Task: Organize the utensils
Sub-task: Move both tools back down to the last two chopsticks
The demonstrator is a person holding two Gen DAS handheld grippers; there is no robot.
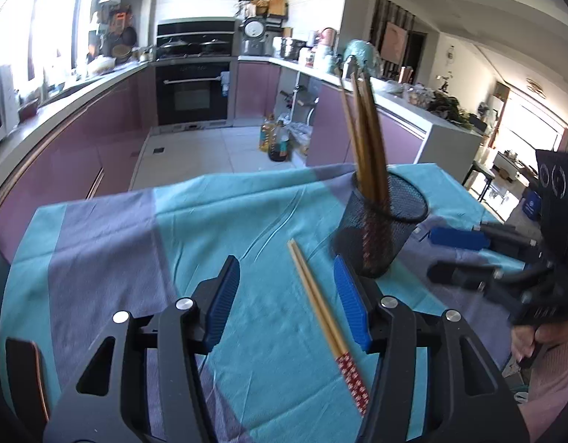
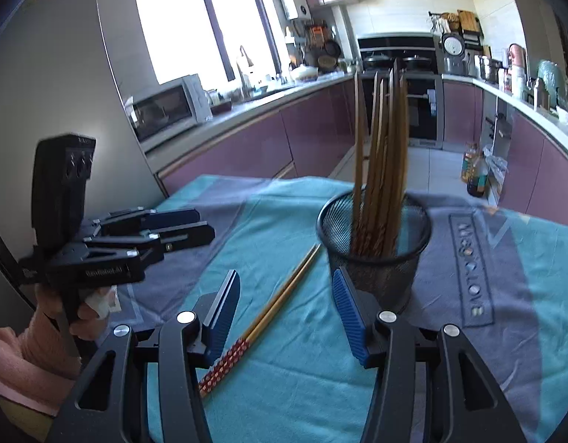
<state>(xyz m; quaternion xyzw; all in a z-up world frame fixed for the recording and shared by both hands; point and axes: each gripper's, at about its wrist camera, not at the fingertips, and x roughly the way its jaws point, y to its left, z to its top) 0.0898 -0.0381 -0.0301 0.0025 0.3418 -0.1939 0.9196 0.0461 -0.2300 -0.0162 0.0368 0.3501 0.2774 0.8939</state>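
Note:
A black mesh holder (image 1: 379, 229) (image 2: 376, 247) stands on the cloth with several wooden chopsticks (image 1: 365, 136) (image 2: 381, 140) upright in it. One pair of chopsticks (image 1: 320, 310) (image 2: 280, 299) with red patterned ends lies flat on the cloth just in front of the holder. My left gripper (image 1: 287, 295) (image 2: 206, 227) is open above that pair, with nothing held. My right gripper (image 2: 285, 306) (image 1: 446, 254) is open too, hovering over the same pair from the other side, its right finger close to the holder's base.
A teal and purple tablecloth (image 1: 136, 229) (image 2: 486, 258) covers the table, whose far edge drops to the kitchen floor. Bottles (image 1: 276, 144) stand on the floor beyond. A hand in a pink sleeve (image 2: 33, 354) holds the left gripper.

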